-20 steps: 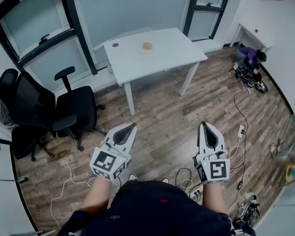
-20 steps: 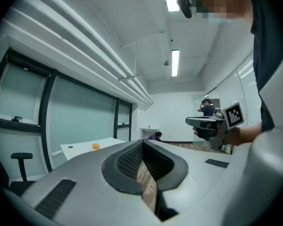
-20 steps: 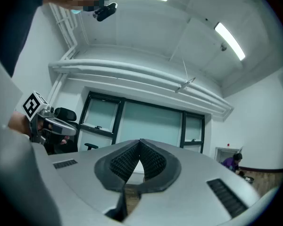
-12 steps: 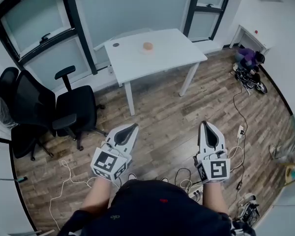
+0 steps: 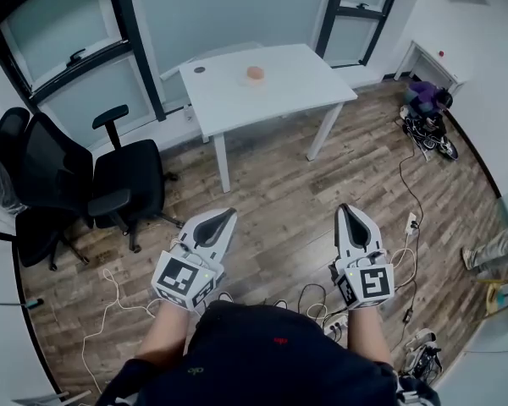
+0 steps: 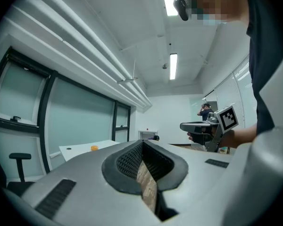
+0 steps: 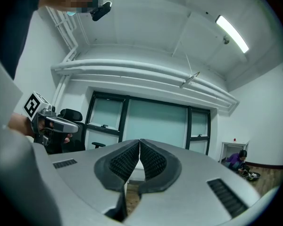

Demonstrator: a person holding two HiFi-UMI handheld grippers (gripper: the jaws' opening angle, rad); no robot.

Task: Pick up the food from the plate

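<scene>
A small, rounded orange-pink lump of food [image 5: 255, 75] sits near the middle of the far white rectangular surface [image 5: 305, 87], too small in view to show a long axis or heading. The smooth grey plastic left gripper [image 5: 229, 216] and right gripper [image 5: 349, 208] hang near, over the brown wood-plank floor [image 5: 279, 184], tips pointing far and well apart from the food. Both pairs of black ribbed jaws are closed tip to tip, holding nothing.

L gripper [image 5: 223, 220], R gripper [image 5: 349, 214], jaws shut, empty, pointing fwd
</scene>
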